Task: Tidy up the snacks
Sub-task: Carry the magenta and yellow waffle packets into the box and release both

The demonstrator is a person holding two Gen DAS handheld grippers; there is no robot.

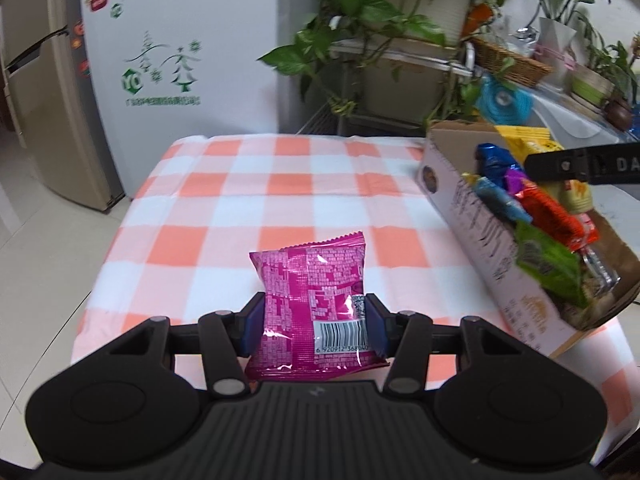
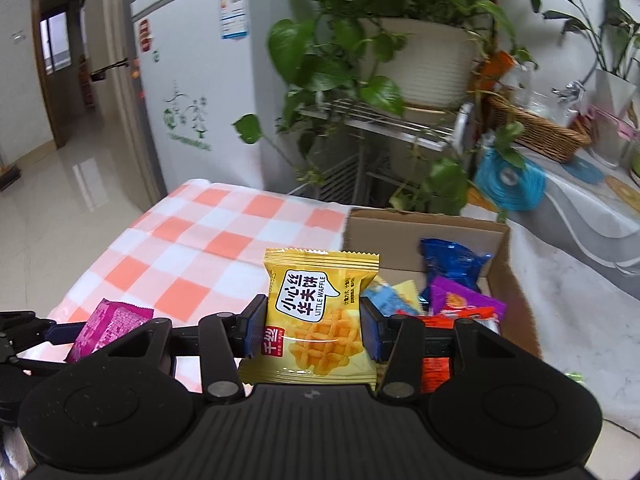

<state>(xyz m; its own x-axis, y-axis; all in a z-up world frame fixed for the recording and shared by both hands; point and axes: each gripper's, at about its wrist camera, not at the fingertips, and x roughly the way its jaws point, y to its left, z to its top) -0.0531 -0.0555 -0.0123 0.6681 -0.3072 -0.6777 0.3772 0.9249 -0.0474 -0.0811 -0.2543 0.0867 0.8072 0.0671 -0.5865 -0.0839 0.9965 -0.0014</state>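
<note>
My left gripper (image 1: 314,326) is shut on a magenta snack packet (image 1: 312,304), held above the orange-and-white checked tablecloth (image 1: 248,200). My right gripper (image 2: 312,330) is shut on a yellow Little Waffle packet (image 2: 320,320), held at the near left side of the cardboard box (image 2: 424,228). The box (image 1: 480,240) holds several packets: blue (image 2: 452,264), purple (image 2: 464,300), orange-red (image 1: 548,212) and green (image 1: 548,264). The magenta packet and left gripper also show at the lower left of the right wrist view (image 2: 108,326). Part of the right gripper (image 1: 580,166) shows over the box in the left wrist view.
A white fridge (image 1: 180,48) stands behind the table. A metal rack with potted plants (image 2: 416,56) is behind the box. A wicker basket (image 2: 540,128) and a blue round object (image 2: 510,180) sit on the counter at right. Tiled floor lies left of the table.
</note>
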